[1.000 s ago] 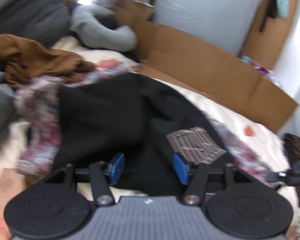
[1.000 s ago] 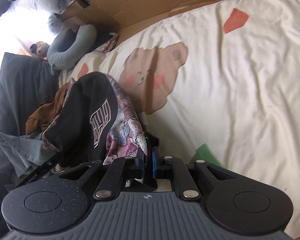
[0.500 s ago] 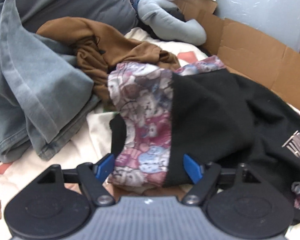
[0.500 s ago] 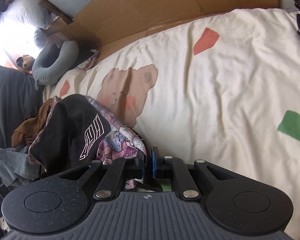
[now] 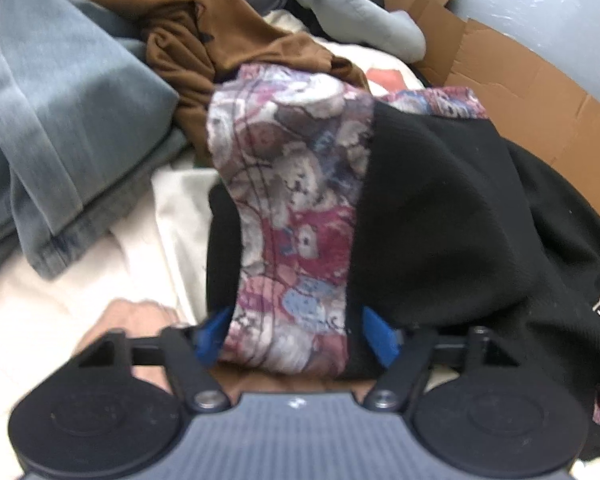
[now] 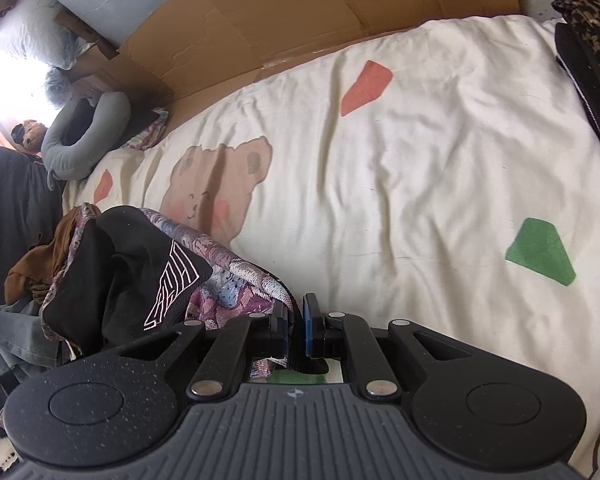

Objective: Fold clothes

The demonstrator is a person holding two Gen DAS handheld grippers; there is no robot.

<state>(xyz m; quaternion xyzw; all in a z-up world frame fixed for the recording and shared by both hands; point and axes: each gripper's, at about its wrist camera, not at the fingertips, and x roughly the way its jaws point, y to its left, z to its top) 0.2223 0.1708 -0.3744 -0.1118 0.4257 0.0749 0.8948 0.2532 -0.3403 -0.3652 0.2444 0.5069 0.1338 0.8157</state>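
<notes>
The left gripper (image 5: 292, 334) points steeply down, its jaws closing – cloth lies between the blue pads (image 5: 212, 330), which stand at its edges. The right gripper (image 6: 296, 330) also tilts down, jaws pinched tight on a fold of cloth.

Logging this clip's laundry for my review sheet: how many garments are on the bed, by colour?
Black with bear-print lining, garment: 1
Brown garment: 1
Blue-grey denim jeans: 1
Total: 3
The dark leopard-print fabric at the bed's edge is too cropped to count.
</notes>
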